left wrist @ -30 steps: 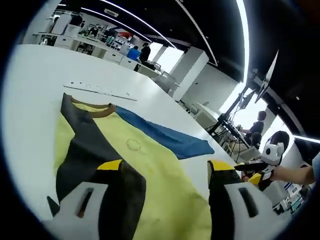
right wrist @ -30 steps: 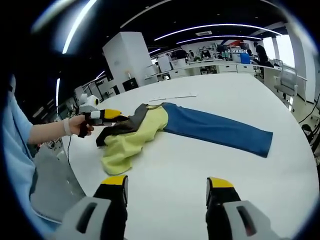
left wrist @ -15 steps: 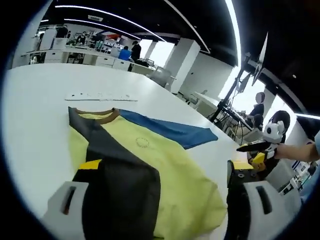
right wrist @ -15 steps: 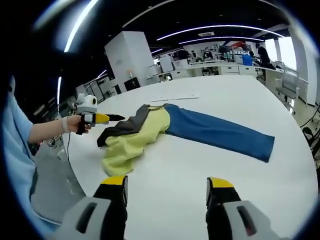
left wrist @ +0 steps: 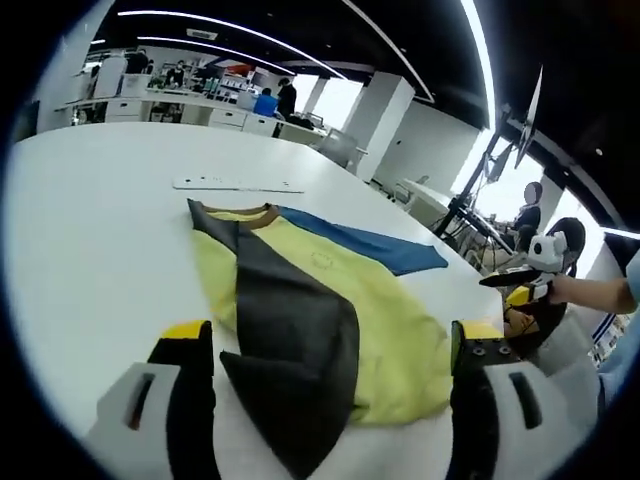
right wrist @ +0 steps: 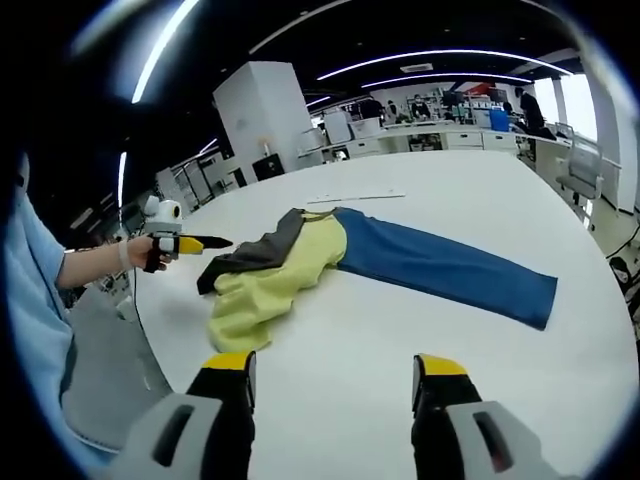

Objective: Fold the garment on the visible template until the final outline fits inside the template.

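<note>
Lying mid-table (right wrist: 480,350): shirt (right wrist: 290,265), blue sleeve (right wrist: 440,265) stretched out flat | left gripper (right wrist: 215,242) off the table edge, can't tell its jaws | right gripper (right wrist: 330,375) wide, empty

Template outline: not discernible on the table (right wrist: 420,330) in either view. Flat white strip (left wrist: 238,184) beyond the garment (left wrist: 310,300), far from the left gripper's jaws: markings too small to read. Garment's folded-under yellow portion hidden beneath the dark sleeve (left wrist: 290,340)
</note>
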A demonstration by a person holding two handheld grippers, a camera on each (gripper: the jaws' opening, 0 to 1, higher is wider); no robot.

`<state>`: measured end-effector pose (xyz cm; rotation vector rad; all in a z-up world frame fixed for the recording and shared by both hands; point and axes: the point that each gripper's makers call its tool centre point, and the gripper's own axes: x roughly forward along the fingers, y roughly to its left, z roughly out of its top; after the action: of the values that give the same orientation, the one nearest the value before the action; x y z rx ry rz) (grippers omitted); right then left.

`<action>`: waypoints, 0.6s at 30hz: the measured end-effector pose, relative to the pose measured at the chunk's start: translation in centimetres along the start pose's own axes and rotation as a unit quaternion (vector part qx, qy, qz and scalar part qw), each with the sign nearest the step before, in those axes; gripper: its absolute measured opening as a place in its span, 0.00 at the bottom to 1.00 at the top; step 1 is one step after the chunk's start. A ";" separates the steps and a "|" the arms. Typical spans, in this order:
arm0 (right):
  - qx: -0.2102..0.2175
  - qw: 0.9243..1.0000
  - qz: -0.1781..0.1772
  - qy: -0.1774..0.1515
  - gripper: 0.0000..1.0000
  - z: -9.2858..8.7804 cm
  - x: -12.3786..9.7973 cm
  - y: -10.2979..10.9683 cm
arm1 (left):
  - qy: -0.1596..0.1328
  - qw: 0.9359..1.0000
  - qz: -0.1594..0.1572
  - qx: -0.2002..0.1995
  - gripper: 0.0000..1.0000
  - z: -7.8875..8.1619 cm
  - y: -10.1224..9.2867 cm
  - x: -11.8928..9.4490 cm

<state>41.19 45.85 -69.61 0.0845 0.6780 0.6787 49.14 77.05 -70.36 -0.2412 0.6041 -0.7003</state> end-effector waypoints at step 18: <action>0.003 1.000 0.003 0.003 0.62 -0.1 0.1 0.4 | 0.021 0.998 0.044 -0.048 0.72 -5.0 3.5 -4.6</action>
<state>41.00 46.22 -69.64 0.0899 0.6854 0.6820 45.22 82.65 -73.74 -0.2871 0.6856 -0.5933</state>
